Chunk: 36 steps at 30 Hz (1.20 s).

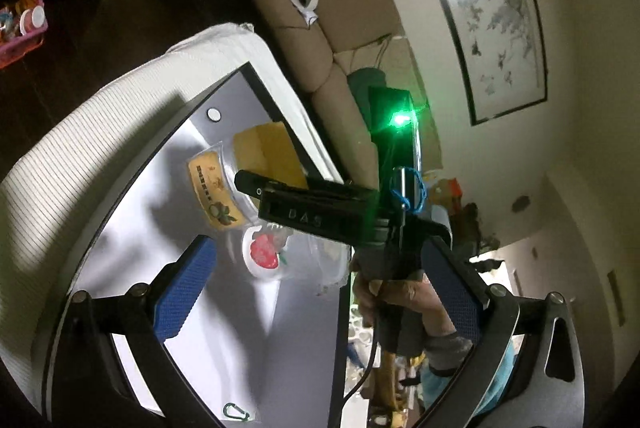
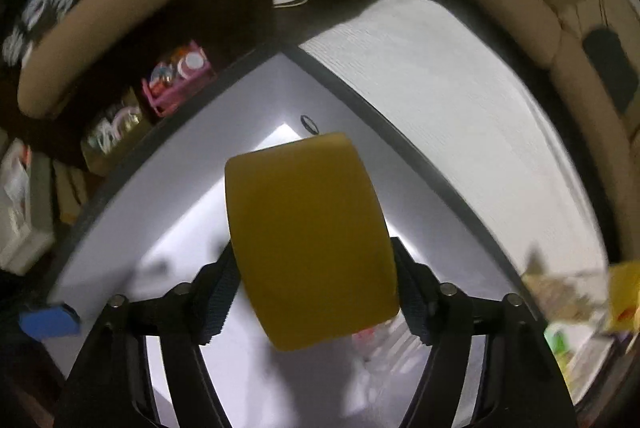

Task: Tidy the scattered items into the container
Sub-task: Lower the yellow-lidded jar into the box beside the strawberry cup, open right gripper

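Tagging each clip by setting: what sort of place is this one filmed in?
Most likely a lived-in home living room: a beige upholstered sofa, a framed ink-wash painting on the wall, and a pink plastic basket of small clutter beside the grey tabletop.

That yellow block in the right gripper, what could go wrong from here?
The yellow block sits between the right gripper pads only at its lower sides, so it could tip or slip out. Released here, it might land on the packets on the grey tray. The left gripper hangs open nearby and could collide.
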{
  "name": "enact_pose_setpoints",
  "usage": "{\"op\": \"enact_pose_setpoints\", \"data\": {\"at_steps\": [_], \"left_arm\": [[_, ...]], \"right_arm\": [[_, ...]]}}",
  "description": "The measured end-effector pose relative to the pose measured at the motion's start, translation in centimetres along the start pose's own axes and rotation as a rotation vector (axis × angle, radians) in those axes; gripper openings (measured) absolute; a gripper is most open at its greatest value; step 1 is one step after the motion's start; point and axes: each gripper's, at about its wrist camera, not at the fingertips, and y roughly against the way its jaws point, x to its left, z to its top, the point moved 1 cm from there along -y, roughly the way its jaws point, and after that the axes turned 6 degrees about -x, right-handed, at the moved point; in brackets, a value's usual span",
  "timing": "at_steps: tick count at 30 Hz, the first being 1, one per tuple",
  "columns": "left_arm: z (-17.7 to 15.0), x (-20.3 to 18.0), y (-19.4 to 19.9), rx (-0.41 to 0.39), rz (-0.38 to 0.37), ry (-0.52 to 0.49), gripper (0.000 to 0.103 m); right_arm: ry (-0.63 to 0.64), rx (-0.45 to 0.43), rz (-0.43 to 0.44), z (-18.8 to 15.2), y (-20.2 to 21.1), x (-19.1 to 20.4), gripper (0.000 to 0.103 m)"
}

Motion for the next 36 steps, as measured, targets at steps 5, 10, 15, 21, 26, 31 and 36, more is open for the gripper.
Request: {"op": "enact_pose_setpoints", "data": {"at_steps": [5, 10, 15, 21, 26, 31, 36], "left_arm": [[-0.1, -0.1, 0.8, -0.004, -0.006, -0.001, 0.103], [0.3, -0.5, 2.1, -0.037, -0.044, 0.002, 0.103], [0.3, -0.1, 2.0, -0.026, -0.042, 0.013, 0.103], [0.4, -0.2, 1.8, -0.016, -0.046, 0.006, 0.103], [0.2, -0.4, 1.4, -0.008, -0.051, 0.0, 0.103], [0.1, -0.3, 1.6, -0.012, -0.055, -0.002, 0.103], [0.2, -0.2, 1.4, -0.009, -0.054, 0.004, 0.103]], "right_arm": [[-0.388, 0.009, 0.259, -0.8, -0.4, -4.2, 0.066], [-0.723, -0.097, 0.461, -2.8, -0.5, -7.7, 0.066], [-0.625, -0.053, 0.309, -2.5, 0.2, -7.6, 0.066], [-0.287, -0.115, 0.02, -1.4, 4.4, -4.9, 0.072], [-0.206, -0.043, -0.014, -0.8, 3.2, -3.9, 0.071], [-0.199, -0.069, -0.071, -0.4, 3.0, -2.8, 0.069], [-0.344, -0.079, 0.059, 0.1, 4.0, -4.2, 0.034]]}}
